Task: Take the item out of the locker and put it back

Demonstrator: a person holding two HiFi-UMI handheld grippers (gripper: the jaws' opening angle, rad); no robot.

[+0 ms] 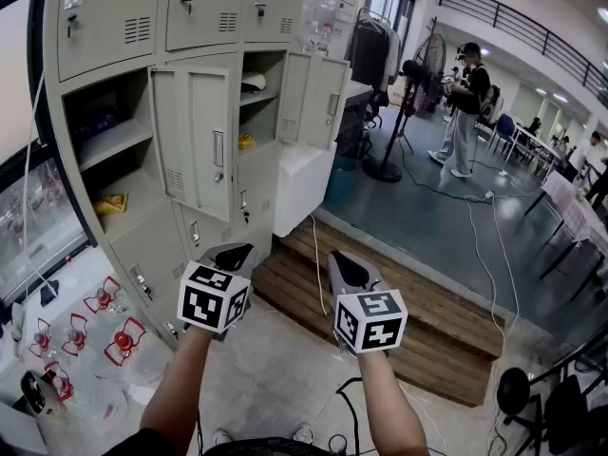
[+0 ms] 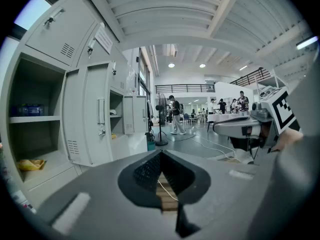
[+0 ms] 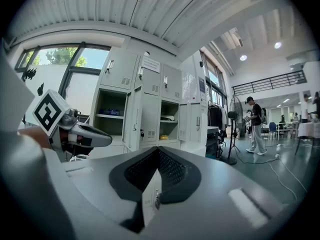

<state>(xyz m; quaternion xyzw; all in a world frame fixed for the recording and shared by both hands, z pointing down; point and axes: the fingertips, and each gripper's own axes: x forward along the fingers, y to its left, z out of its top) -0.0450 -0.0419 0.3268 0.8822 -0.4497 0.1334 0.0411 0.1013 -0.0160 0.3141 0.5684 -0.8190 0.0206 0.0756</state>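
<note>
1. Yellow item lies on the lower shelf of the leftmost open locker compartment.
2. Left gripper and right gripper: jaws together, holding nothing, apart from locker.

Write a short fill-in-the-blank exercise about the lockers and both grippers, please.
1. The left gripper and the right gripper each hold ____.
2. The item lying in the bottom of the left open locker is coloured ____.
3. The number of locker doors standing open is ____.
Missing words: nothing; yellow; two.
</note>
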